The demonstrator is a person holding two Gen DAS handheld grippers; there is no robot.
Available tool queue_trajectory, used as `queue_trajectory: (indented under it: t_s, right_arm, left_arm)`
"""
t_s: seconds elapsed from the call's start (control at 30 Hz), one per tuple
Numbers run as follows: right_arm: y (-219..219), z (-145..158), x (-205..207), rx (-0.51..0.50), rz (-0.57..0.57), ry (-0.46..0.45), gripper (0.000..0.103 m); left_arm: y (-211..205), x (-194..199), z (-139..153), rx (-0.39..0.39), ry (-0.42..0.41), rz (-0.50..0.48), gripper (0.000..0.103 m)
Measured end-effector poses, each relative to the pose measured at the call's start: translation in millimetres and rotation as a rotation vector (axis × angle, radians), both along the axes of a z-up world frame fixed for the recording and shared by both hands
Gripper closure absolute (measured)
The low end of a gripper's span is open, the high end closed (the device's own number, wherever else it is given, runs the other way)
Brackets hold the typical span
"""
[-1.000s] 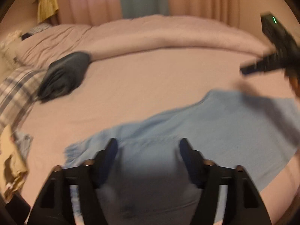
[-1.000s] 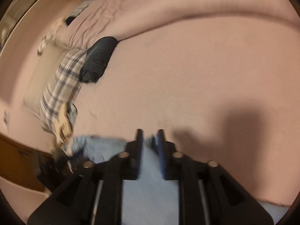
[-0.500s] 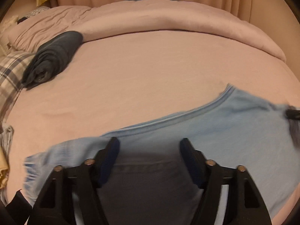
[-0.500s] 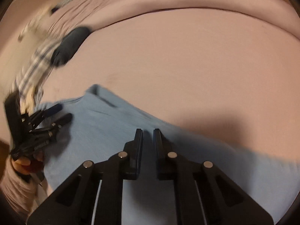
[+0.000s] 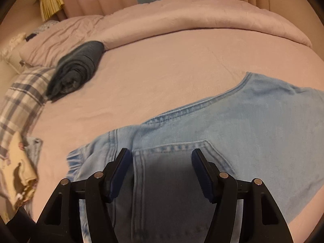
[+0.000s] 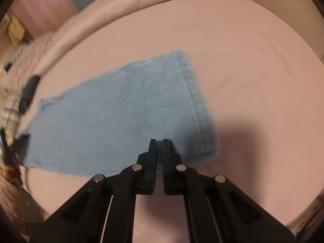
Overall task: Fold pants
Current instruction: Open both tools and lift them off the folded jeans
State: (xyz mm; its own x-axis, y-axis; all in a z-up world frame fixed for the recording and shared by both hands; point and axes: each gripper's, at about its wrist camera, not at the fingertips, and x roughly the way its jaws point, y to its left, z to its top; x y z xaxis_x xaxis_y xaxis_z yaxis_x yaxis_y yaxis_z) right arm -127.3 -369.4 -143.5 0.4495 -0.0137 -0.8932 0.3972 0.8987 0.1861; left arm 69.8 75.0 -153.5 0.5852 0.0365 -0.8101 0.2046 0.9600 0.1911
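Light blue denim pants [image 5: 232,125] lie flat on the pink bed; the left wrist view shows the waist end with seam and back pocket. My left gripper [image 5: 160,154] is open, its fingers hovering over the pocket area, holding nothing. In the right wrist view the pants [image 6: 121,111] show as a flat blue panel with a hemmed edge at the right. My right gripper [image 6: 160,140] has its jaws nearly together at the panel's near edge, with nothing visibly between them.
A rolled dark garment [image 5: 77,68] lies at the back left of the bed sheet [image 5: 162,60], next to a plaid cloth [image 5: 24,97]. A bunched pink duvet [image 5: 192,16] runs along the far side. Yellowish clothes [image 5: 18,168] lie at the left edge.
The pants went from held up and moving to lying flat on the bed. My right gripper let go and drew back to the panel's near edge. My left gripper stayed open above the waist.
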Motion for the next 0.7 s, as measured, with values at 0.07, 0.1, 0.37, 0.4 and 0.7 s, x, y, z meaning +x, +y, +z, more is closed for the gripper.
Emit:
queue_trajectory:
  t_s: [0.07, 0.1, 0.37, 0.4, 0.7]
  right_arm:
    - [6, 12, -4, -0.035, -0.021, -0.039, 0.082]
    - [5, 15, -7, -0.007, -0.028, -0.070, 0.075]
    - [-2, -1, -34, 0.249, -0.194, -0.194, 0.061]
    - [2, -4, -33, 0.270, -0.205, -0.199, 0.059]
    - [-1, -31, -60, 0.379, -0.314, -0.266, 0.055]
  left_arm:
    - [-6, -10, 11, -0.033, -0.023, -0.010, 0.030]
    - [-10, -15, 17, -0.063, -0.030, -0.019, 0.029]
    - [-90, -35, 36, -0.286, 0.059, -0.192, 0.026]
    - [-107, -37, 34, -0.315, 0.088, -0.227, 0.026]
    - [-218, -43, 12, -0.371, 0.234, -0.382, 0.026]
